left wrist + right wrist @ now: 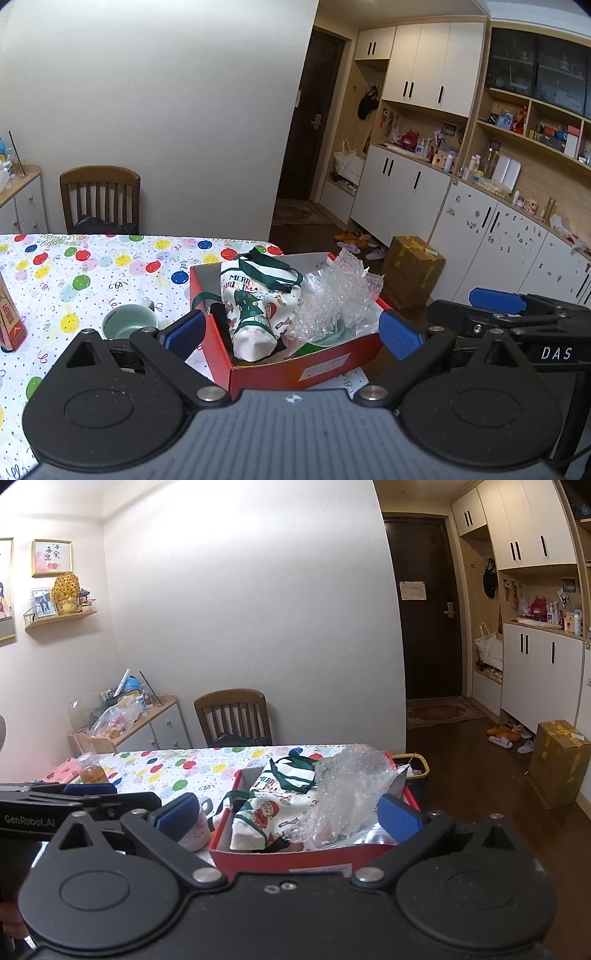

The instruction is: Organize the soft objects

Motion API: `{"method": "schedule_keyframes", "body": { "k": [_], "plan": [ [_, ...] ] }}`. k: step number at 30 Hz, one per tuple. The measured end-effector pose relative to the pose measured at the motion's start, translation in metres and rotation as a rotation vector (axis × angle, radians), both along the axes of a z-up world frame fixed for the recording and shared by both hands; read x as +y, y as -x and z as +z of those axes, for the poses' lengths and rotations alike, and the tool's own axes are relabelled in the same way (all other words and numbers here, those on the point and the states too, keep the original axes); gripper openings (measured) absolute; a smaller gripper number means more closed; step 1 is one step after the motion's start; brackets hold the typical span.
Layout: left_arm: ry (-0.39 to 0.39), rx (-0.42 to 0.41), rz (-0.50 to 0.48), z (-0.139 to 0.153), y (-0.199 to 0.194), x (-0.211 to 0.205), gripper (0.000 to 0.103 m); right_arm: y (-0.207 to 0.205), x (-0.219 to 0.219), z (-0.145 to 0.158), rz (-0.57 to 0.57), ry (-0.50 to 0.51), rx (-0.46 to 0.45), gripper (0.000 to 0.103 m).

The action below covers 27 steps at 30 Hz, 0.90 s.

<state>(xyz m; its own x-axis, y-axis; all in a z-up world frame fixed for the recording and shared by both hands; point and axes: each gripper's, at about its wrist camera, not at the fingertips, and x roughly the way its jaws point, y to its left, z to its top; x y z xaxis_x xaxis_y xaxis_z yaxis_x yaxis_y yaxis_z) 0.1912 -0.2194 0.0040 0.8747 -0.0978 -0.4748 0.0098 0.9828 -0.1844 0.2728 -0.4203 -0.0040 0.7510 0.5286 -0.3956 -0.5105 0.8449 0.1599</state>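
A red cardboard box point(295, 371) point(280, 858) sits at the table's near right corner. Inside lie a white Christmas cloth bag with green straps point(255, 299) point(273, 805) and crumpled bubble wrap point(336, 295) point(347, 794). My left gripper point(291, 330) is open and empty, its blue pads either side of the box's near end. My right gripper point(288, 812) is open and empty, held just before the box. The right gripper also shows at the right of the left wrist view point(498, 301).
A green mug point(129, 323) point(197, 829) stands left of the box on the balloon-print tablecloth point(74, 273). A red carton point(11, 325), a bottle point(90, 771), a wooden chair point(99, 199), a brown parcel point(412, 271) on the floor.
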Motion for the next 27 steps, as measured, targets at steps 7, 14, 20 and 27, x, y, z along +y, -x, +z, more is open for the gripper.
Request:
{"method": "schedule_keyframes", "body": {
  "k": [7,14,20,27],
  "plan": [
    [-0.004,0.002,0.008,0.001,0.008,0.001,0.101,0.005,0.006,0.000,0.011,0.004,0.005,0.103],
    [-0.007,0.002,0.007,0.000,0.010,0.002,0.101,0.007,0.006,0.001,0.004,0.006,0.005,0.103],
    [-0.012,0.002,-0.002,0.001,0.013,0.003,0.101,0.008,0.007,0.001,-0.006,0.006,0.008,0.103],
    [-0.017,0.001,-0.004,0.002,0.012,0.003,0.101,0.008,0.007,0.001,-0.008,0.007,0.007,0.103]
  ]
}}
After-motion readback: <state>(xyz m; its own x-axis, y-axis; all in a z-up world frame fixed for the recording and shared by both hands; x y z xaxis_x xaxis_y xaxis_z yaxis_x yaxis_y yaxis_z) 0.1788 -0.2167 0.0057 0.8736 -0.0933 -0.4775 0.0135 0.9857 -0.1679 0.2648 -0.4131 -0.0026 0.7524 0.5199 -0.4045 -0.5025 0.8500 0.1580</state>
